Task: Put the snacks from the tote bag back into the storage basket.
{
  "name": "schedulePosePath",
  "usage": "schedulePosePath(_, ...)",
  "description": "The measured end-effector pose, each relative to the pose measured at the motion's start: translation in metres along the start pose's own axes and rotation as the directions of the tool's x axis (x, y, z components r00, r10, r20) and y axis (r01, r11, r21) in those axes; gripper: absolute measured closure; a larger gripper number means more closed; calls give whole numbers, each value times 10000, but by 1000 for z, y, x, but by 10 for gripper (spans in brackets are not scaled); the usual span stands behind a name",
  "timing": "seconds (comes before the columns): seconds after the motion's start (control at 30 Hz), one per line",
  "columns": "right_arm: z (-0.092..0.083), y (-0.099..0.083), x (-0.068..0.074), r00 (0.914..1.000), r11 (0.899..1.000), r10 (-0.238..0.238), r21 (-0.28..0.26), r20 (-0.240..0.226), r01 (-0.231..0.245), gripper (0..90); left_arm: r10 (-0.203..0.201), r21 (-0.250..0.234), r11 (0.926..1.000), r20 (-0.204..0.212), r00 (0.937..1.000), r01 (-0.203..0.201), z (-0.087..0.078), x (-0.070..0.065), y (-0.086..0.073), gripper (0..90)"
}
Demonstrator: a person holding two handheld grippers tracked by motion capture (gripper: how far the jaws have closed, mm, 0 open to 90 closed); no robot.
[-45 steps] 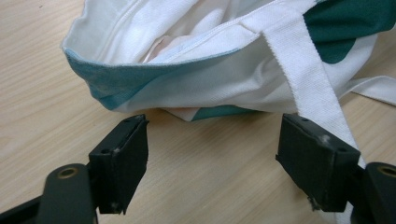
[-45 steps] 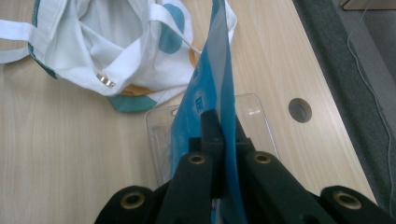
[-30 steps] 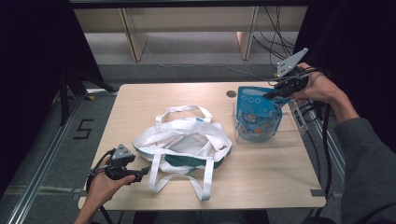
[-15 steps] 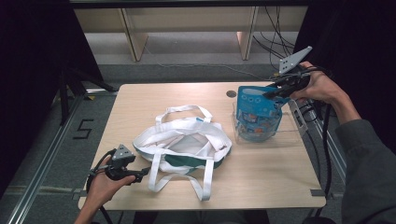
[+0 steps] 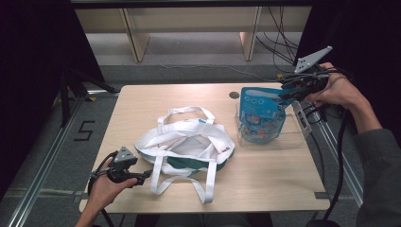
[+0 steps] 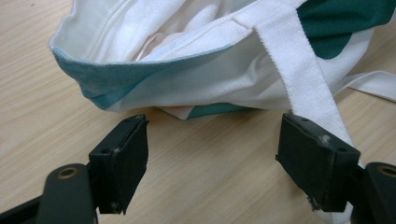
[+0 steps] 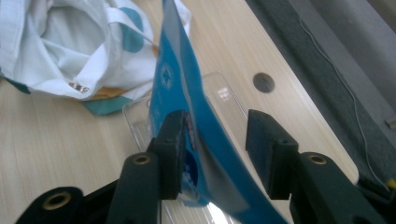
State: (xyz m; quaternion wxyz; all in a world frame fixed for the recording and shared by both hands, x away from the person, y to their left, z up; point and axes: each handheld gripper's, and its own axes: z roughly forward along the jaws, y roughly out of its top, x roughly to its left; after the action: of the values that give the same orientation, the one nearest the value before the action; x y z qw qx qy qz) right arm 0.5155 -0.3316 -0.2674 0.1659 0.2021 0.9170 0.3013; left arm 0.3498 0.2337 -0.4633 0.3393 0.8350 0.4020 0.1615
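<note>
The right gripper (image 5: pixel 287 92) jaws, just opening, straddle the blue pouch (image 5: pixel 257 115) top unclamped; the left gripper (image 5: pixel 142 178) jaws gape near the tote bag (image 5: pixel 187 146).

Floor marking (image 5: pixel 84 131): a dark "5", at 9 o'clock from the table (image 5: pixel 142 101).
Blue pouch (image 5: pixel 257 116): print present, probably too small to read.

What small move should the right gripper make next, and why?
Probably back away from the blue pouch. The right gripper has just been opening; its jaws stand apart around the pouch's top edge, and the pouch already stands in the clear tray.
</note>
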Motion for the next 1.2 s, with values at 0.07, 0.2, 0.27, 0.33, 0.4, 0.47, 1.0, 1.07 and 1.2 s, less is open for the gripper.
schedulePosePath(0.07, -8, -3, 5, 9979, 9985, 547, 48, 358, -549, 575, -118, 35, 9999, 82, 9999, 118, 1, 0, 0, 239)
schedulePosePath(0.2, -28, -10, 13, 9880, 9934, 1091, -484, 1089, -1044, 599, 56, 134, 9999, 37, 10000, -56, 0, 0, 1, 239)
schedulePosePath(0.27, -39, -14, 17, 9764, 9841, 1724, -649, 1298, -1651, 611, 46, 139, 9999, 55, 10000, -47, 0, 0, 0, 239)
schedulePosePath(0.33, -46, -21, 20, 9704, 9803, 1876, -908, 1523, -1753, 652, 42, 140, 9999, 59, 10000, -43, 0, 0, 0, 239)
schedulePosePath(0.4, -51, -28, 22, 9654, 9748, 2131, -994, 1504, -1997, 765, 10, 128, 9999, 76, 10000, -11, 1, -1, 0, 239)
schedulePosePath(0.47, -51, -36, 25, 9617, 9705, 2333, -955, 1435, -2212, 871, 85, 140, 9999, 79, 9999, -86, 1, 0, 0, 239)
schedulePosePath(1.0, 11, -65, 44, 9429, 9512, 3084, -501, 1258, -3045, 900, -60, 151, 9999, 103, 9999, 59, 3, -1, 1, 239)
schedulePosePath(1.07, 18, -65, 43, 9428, 9506, 3102, -509, 1223, -3061, 900, 15, 126, 9999, 107, 9999, -16, 2, 0, 1, 239)
schedulePosePath(1.2, 27, -63, 40, 9367, 9475, 3197, -377, 1429, -3177, 900, -4, 95, 10000, 89, 10000, 3, 2, 0, 0, 239)
